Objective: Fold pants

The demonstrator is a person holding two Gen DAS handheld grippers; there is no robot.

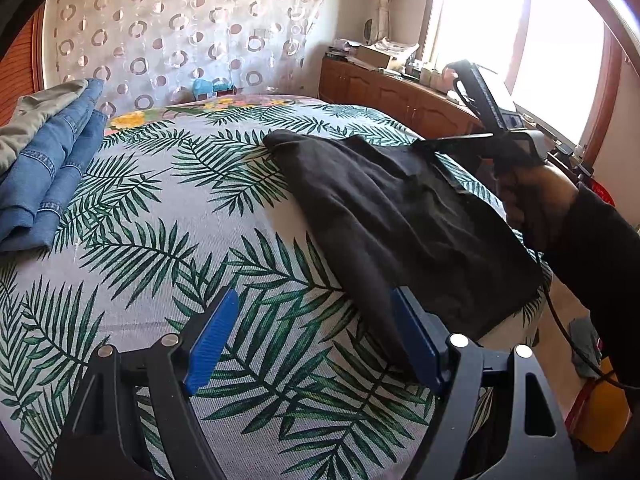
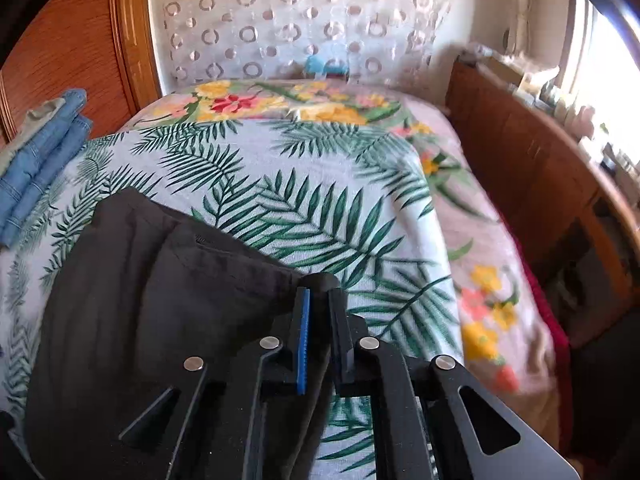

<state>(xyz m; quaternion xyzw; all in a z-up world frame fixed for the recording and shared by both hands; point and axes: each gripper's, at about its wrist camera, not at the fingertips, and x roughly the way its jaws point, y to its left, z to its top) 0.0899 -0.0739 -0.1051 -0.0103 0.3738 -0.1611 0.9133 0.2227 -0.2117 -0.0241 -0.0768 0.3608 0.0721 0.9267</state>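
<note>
Nearest in the left wrist view, the left gripper [image 1: 316, 336] stands with its jaws wide apart above the leaf-printed bed cover [image 1: 168, 208]; its blue pads [image 1: 212, 340] hold nothing, though the right pad lies just beside the near edge of the black pants [image 1: 400, 216]. In the right wrist view the right gripper [image 2: 320, 300] has its jaws brought close together, and the fingertips sit at the right corner of the black pants [image 2: 152, 288]. A fold of the dark cloth seems to be pinched at the tips, but I cannot tell this for sure, because the fingers and the cloth are both black. The pants lie folded in a flat bundle on the bed, near the front edge and toward its right side as the left camera sees it. Beside them, in the left view, a hand [image 1: 536, 204] in a dark sleeve holds the right gripper from above. Farther away, at the left side of the bed, folded blue jeans [image 1: 52, 160] rest in a pile with a beige garment [image 1: 36, 116] on top. Behind the bed hangs a curtain [image 1: 180, 28] with a ring pattern, and a wooden cabinet [image 1: 400, 92] stands along the wall under the bright window [image 1: 520, 40].
</note>
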